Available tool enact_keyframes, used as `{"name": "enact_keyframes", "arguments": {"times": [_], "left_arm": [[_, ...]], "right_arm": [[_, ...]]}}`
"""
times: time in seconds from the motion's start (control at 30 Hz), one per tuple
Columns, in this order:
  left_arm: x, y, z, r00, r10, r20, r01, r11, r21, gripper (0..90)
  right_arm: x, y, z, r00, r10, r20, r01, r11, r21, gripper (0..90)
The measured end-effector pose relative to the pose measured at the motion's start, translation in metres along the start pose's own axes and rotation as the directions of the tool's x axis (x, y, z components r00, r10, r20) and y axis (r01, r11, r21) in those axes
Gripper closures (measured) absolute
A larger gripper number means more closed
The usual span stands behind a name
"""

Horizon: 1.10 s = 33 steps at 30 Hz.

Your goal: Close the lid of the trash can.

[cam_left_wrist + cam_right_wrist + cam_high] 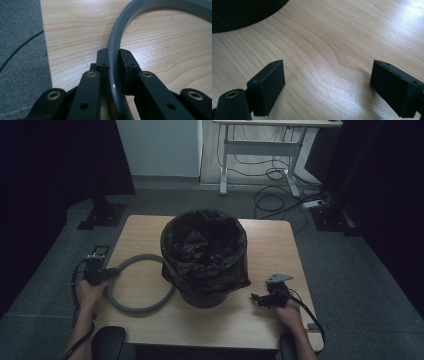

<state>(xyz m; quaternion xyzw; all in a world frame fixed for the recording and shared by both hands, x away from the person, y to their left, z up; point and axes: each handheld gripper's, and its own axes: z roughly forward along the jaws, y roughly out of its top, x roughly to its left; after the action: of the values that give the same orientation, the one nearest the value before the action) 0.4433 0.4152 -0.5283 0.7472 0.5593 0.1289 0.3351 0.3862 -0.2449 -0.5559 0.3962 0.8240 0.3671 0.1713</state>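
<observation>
Your forearms come in over the near edge of a pale wooden tabletop. Your left gripper sits at the left edge, its jaws pinching the rim of a grey ring, one jaw on each side of the band. The ring lies flat on the left half of the tabletop, and its right side meets the base of a black bin. Your right gripper rests near the right edge toward the near corner, just beside the bin, its jaws spread wide over bare wood. The bin stands upright at the centre, lined with a black bag folded over its rim.
</observation>
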Motion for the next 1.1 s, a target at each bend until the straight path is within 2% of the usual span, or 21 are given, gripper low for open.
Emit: {"name": "enact_keyframes", "arguments": {"times": [0.33, 0.57, 0.8, 1.1], "left_arm": [[0.010, 0.008, -0.021, 0.9986, -0.044, 0.030, 0.044, 0.9990, -0.001, 78.7], [0.013, 0.017, -0.035, 0.9985, -0.044, 0.032, 0.044, 0.9989, 0.014, 78.7], [0.014, 0.029, -0.052, 0.9971, -0.052, 0.055, 0.051, 0.9985, 0.017, 78.7], [0.018, 0.042, -0.072, 0.9971, -0.057, 0.050, 0.056, 0.9982, 0.021, 78.6]], "right_arm": [[0.000, 0.000, 0.000, 1.0000, 0.000, 0.000, 0.000, 1.000, 0.000, 11.8], [0.000, 0.000, 0.000, 1.0000, 0.000, 0.000, 0.000, 1.000, 0.001, 11.8], [0.000, 0.000, 0.000, 1.0000, 0.000, 0.000, 0.000, 1.000, 0.001, 11.9], [0.000, 0.000, 0.000, 1.0000, -0.001, 0.000, 0.001, 1.000, 0.003, 11.9]]}}
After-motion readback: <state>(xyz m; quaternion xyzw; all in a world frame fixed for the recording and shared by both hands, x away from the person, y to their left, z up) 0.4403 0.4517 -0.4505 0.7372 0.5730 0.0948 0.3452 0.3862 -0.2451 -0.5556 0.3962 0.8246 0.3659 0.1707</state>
